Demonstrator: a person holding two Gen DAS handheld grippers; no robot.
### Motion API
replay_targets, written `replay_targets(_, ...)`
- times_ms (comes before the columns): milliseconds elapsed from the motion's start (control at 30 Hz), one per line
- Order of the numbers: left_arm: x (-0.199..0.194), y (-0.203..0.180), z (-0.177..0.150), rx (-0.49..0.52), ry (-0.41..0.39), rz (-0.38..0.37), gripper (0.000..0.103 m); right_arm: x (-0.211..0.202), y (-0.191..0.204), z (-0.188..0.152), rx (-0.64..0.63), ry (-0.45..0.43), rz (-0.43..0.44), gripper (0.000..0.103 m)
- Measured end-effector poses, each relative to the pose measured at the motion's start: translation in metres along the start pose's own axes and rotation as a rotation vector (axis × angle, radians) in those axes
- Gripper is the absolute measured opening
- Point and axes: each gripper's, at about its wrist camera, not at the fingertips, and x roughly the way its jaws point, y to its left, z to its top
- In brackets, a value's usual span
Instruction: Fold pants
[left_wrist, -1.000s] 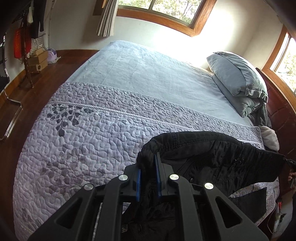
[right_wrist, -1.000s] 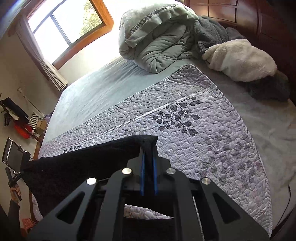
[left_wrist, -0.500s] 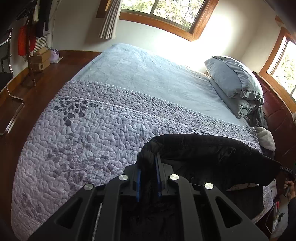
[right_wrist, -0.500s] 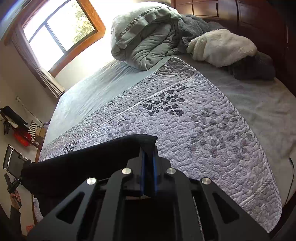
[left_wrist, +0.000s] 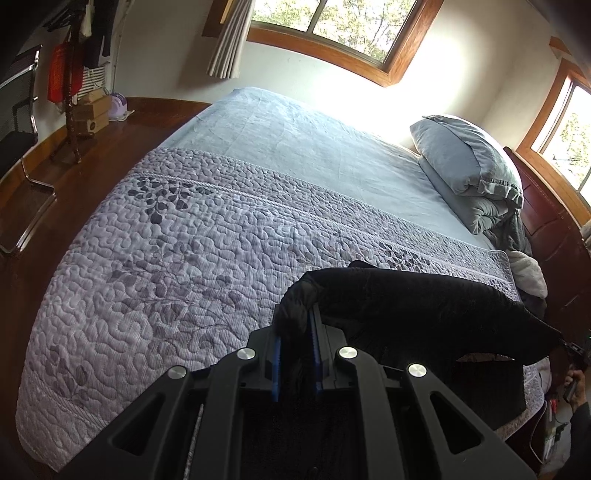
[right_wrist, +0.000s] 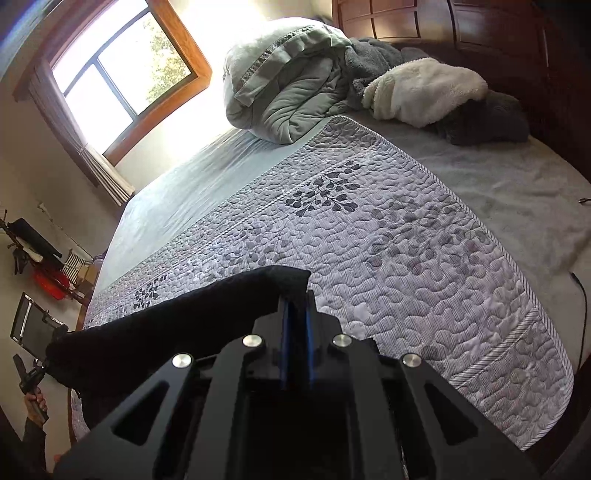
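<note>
The black pants (left_wrist: 424, 306) hang stretched between both grippers, low in each frame over the quilted bed (left_wrist: 184, 258). The left gripper (left_wrist: 295, 332) and right gripper (right_wrist: 295, 314) each pinch a corner. The cloth looks soft and limp (likely sagging mid-span), so edge corners suit gripping best.

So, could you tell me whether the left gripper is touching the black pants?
Touching. In the left wrist view, the left gripper has its blue pads closed on a bunched edge of the black pants, with fabric pinched between them.
</note>
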Motion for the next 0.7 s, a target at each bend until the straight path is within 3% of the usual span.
replay_targets(300,-0.013,0.012,-0.038,-0.010,0.002,-0.006,0.013,-0.022,-0.018,-0.053,0.047,-0.023,-0.001,0.007)
replay_targets(700,-0.015,0.013,-0.081,0.073,0.048,0.034,0.014,-0.025,-0.034,-0.110,0.071,0.019,-0.044,0.007)
